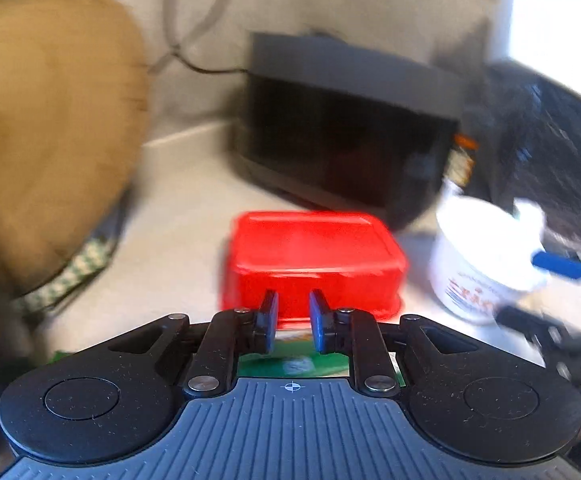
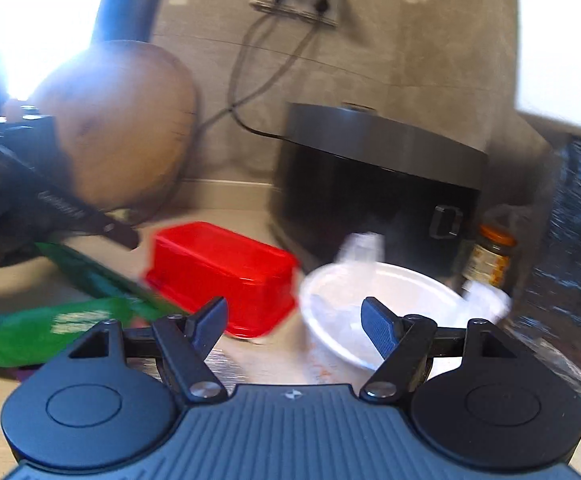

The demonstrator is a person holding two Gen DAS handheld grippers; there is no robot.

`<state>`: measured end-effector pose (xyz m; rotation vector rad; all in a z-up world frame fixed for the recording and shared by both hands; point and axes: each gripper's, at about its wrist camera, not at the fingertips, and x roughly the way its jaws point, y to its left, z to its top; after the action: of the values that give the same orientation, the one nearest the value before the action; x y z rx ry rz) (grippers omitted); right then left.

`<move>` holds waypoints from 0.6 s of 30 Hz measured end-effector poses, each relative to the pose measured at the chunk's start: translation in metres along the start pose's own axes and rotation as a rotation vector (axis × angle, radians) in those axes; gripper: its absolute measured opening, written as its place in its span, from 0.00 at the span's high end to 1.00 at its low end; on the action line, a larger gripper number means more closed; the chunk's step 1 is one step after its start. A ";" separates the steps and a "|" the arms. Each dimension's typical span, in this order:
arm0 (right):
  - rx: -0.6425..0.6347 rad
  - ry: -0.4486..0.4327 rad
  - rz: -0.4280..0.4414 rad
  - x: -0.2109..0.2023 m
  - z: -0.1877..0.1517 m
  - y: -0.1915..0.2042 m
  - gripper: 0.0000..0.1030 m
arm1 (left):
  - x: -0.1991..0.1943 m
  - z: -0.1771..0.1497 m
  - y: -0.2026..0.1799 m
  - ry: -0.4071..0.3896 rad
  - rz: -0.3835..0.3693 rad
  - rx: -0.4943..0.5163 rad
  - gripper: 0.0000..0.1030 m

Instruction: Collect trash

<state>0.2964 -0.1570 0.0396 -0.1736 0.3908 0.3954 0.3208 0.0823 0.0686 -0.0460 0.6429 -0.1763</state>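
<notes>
A white paper cup (image 2: 390, 308) with crumpled tissue inside stands on the counter. My right gripper (image 2: 294, 320) is open, and its right finger (image 2: 378, 330) reaches over the cup's near rim. The cup also shows in the left wrist view (image 1: 486, 256), with the right gripper's blue finger (image 1: 562, 266) at its rim. My left gripper (image 1: 293, 320) has its pads a narrow gap apart above a green wrapper (image 1: 294, 364); whether it grips the wrapper is unclear. The green wrapper (image 2: 50, 328) lies at the left in the right wrist view, under the left gripper (image 2: 50, 200).
A red plastic box (image 1: 314, 260) sits upside down mid-counter, also in the right wrist view (image 2: 222, 276). A black rice cooker (image 2: 378, 196) stands behind it. A round wooden board (image 1: 38, 128) leans against the wall at left. A jar (image 2: 490, 260) and dark bag (image 2: 578, 240) are at right.
</notes>
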 end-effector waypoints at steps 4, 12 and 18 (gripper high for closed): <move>0.053 0.013 0.076 -0.001 0.017 0.010 0.28 | 0.004 0.005 0.028 -0.061 0.088 -0.166 0.80; 0.350 0.209 0.178 0.073 0.040 0.009 0.26 | 0.071 0.018 0.063 0.004 0.066 -0.436 0.80; 0.389 0.205 0.111 0.110 0.037 -0.009 0.10 | 0.109 0.024 0.085 0.011 -0.011 -0.528 0.80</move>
<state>0.4055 -0.1187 0.0298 0.1891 0.6724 0.4045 0.4333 0.1466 0.0151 -0.5573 0.6863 -0.0136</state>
